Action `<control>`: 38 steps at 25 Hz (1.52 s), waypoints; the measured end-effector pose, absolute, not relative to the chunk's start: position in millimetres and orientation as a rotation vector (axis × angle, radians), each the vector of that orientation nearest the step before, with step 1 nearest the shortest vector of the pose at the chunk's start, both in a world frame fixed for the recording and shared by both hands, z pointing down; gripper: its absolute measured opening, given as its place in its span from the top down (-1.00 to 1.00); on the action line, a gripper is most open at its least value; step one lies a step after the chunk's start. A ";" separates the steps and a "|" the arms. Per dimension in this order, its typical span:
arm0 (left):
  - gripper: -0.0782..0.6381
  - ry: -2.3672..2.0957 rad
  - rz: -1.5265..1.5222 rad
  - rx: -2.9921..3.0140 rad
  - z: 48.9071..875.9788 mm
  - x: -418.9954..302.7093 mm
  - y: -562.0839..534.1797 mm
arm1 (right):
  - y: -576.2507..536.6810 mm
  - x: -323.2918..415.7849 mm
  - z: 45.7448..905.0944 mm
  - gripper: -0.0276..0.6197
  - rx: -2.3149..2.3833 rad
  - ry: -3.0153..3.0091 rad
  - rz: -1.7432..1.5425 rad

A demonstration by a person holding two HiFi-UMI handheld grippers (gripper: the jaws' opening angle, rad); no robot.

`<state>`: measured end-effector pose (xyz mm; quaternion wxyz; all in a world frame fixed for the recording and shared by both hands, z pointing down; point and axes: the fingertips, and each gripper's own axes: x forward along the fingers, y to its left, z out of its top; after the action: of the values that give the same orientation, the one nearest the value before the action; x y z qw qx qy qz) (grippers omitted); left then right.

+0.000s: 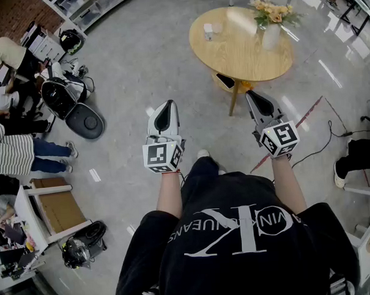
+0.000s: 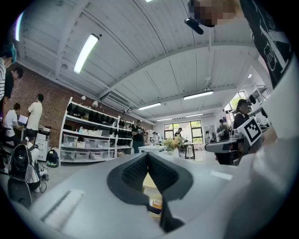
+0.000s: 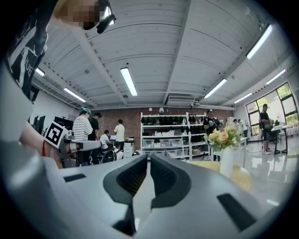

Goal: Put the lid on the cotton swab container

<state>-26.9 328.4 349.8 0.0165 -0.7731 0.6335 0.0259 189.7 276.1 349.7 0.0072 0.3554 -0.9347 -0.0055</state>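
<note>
Blond wood makes the round surface ahead of the person, well apart from both tongs, with glossy grey floor between. The cotton swab container shows only as small pale pieces near the surface's far left edge, too small to tell box from lid. At the far right of the surface stands a white vase with yellow and peach flowers.

The left tongs have a smooth light-grey shell, and the right tongs a darker one. Each carries a white cube printed with black square markers. In the left gripper view the ribbed black pads of the left tongs are pressed together at the tips with nothing pinched. In the right gripper view the right tongs are likewise closed and empty.

A red tape line and a thin black cable cross the floor on the right. On the left lie a black backpack and a flat round black disc, beside a person in a striped shirt. White shelving holding clear bins stands against a brick wall.

The person's black shirt bears white print, seen upside down. It shows a large "CK" and part of "JEANS".
</note>
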 end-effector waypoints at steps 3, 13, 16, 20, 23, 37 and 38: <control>0.75 1.975 0.075 -2.408 353.6 -29.0 329.9 | 277.1 186.9 352.0 0.81 1.111 -2.925 -0.008; 0.75 1.984 0.080 -2.405 354.2 -32.6 333.2 | 280.4 186.5 353.4 0.82 1.105 -2.923 -0.015; 0.75 1.985 0.102 -2.398 351.5 -31.3 330.0 | 277.9 189.1 351.3 0.82 1.109 -2.933 -0.016; 0.74 1.979 0.138 -2.417 351.7 -29.8 326.7 | 274.0 190.6 350.3 0.81 1.125 -2.957 0.024; 0.71 1.968 0.141 -2.447 357.7 -26.7 320.3 | 268.8 191.6 355.4 0.81 1.120 -2.954 0.059; 0.34 1.985 0.132 -2.555 390.0 -65.4 196.8 | 151.4 159.5 385.8 0.45 1.160 -2.904 0.245; 0.34 1.974 0.123 -2.565 390.1 -67.8 184.1 | 139.6 156.6 387.2 0.45 1.166 -2.899 0.258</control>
<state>-67.8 184.1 390.1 -0.0486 -0.7911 0.6086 0.0380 156.6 139.6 387.2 0.0030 0.3718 -0.9247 0.0823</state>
